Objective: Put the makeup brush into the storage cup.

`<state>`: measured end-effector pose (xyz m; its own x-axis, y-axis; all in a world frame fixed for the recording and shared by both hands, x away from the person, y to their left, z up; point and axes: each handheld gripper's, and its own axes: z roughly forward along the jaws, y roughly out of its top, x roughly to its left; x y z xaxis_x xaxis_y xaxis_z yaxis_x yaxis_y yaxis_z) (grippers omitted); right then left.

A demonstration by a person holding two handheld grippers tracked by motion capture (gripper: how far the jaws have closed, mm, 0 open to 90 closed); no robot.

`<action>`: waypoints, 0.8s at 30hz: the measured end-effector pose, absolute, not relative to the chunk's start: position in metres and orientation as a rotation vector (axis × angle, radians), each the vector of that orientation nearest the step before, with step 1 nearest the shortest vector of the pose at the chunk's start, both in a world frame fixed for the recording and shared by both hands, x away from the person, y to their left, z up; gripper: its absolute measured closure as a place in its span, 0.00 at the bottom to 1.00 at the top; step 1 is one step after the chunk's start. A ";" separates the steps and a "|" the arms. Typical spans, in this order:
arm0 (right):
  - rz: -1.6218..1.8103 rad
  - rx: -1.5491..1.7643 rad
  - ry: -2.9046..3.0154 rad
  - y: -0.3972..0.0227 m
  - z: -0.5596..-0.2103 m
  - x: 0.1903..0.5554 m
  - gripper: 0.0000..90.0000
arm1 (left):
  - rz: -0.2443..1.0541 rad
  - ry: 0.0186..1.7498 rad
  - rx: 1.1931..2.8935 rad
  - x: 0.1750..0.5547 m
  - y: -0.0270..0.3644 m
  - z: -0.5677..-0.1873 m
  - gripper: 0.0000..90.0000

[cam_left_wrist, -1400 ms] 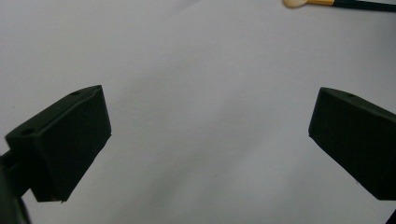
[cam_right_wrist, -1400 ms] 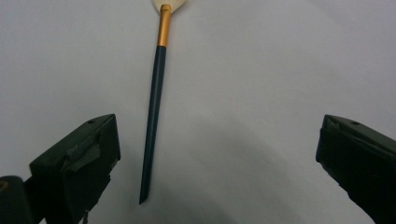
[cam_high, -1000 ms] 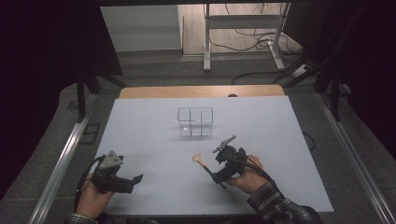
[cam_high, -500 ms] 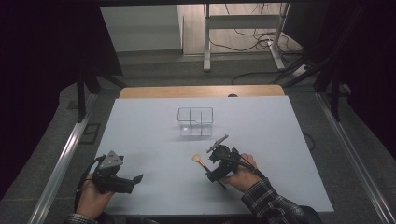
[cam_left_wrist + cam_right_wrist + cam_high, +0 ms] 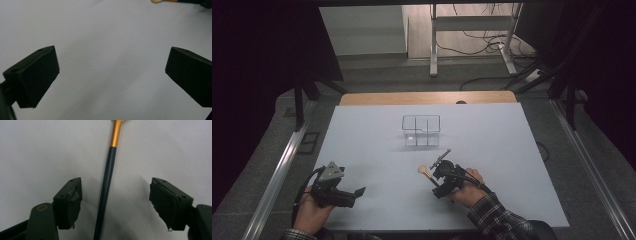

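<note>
One makeup brush [image 5: 107,185] lies flat on the white table [image 5: 522,165], near the middle of its near half; it has a dark slim handle, a gold ferrule and a pale bristle tip that shows in the high view just left of the right gripper [image 5: 438,172]. In the right gripper view the handle runs up between the two black jaws, which stand wide apart on either side of it, neither one touching it. The right hand [image 5: 468,187], in a plaid sleeve, holds that gripper low over the brush.

Beyond the brush, toward the far side of the table, stands a clear organiser [image 5: 421,131] divided into compartments; all the compartments that can be seen look empty.

Well apart to the left, near the front edge, the left gripper [image 5: 110,82] sits in the left hand [image 5: 309,212], its jaws spread wide over bare white surface and holding nothing. The brush tip shows only at the top edge of the left gripper view.
</note>
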<state>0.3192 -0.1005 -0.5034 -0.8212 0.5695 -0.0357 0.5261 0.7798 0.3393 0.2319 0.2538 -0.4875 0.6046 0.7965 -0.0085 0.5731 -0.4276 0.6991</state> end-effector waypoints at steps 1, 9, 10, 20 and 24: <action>0.478 0.877 2.838 -0.100 -0.504 0.319 0.34 | 0.428 1.075 2.157 0.232 0.254 -0.488 0.00; 0.456 0.846 2.868 -0.100 -0.502 0.320 0.60 | 0.427 1.073 2.160 0.232 0.253 -0.488 0.00; 0.449 0.826 2.876 -0.100 -0.502 0.319 0.66 | 0.427 1.073 2.160 0.232 0.253 -0.488 0.00; 0.406 0.846 2.911 -0.099 -0.499 0.320 0.94 | 0.430 1.074 2.157 0.231 0.254 -0.487 0.00; 0.442 0.890 2.925 -0.103 -0.499 0.322 0.94 | 0.430 1.073 2.158 0.231 0.254 -0.487 0.00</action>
